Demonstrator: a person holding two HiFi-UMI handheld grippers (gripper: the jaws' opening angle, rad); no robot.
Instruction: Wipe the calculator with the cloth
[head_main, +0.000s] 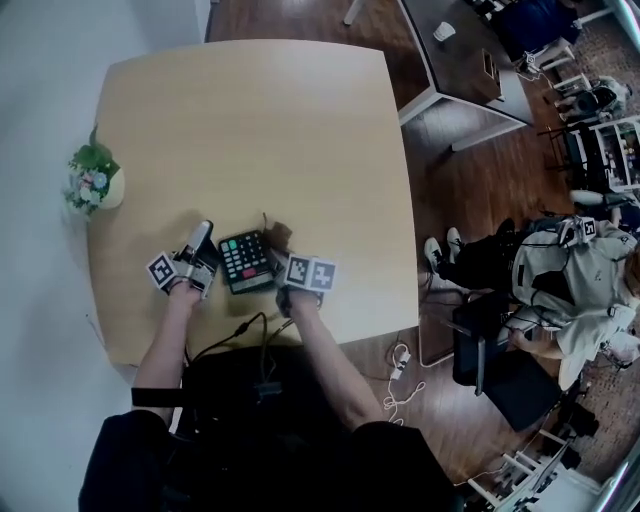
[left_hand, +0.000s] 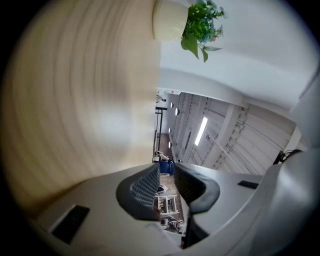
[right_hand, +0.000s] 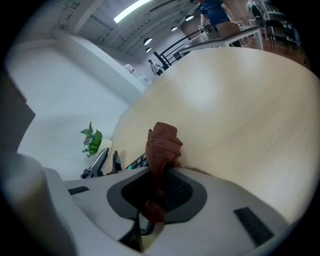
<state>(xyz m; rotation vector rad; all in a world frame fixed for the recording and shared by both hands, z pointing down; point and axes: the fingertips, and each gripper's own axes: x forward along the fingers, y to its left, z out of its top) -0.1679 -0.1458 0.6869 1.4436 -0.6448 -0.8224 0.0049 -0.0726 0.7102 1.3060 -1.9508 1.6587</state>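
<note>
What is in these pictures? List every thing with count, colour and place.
table: one, light wood, middle of the head view
calculator: one, black with green and red keys, by the table's near edge
cloth: one, reddish brown, by the calculator's right corner
potted plant: one, green leaves in a cream pot, table's left edge
cable: one, black, across the table's near edge
desk: one, dark, beyond the table, upper right
seated person: one, pale jacket, far right
left gripper: one, grey, left of the calculator, fingers slightly apart, nothing between them
right gripper: one, grey, right of the calculator, fingers shut on the cloth
forearms: two, bare, at the near edge
</note>
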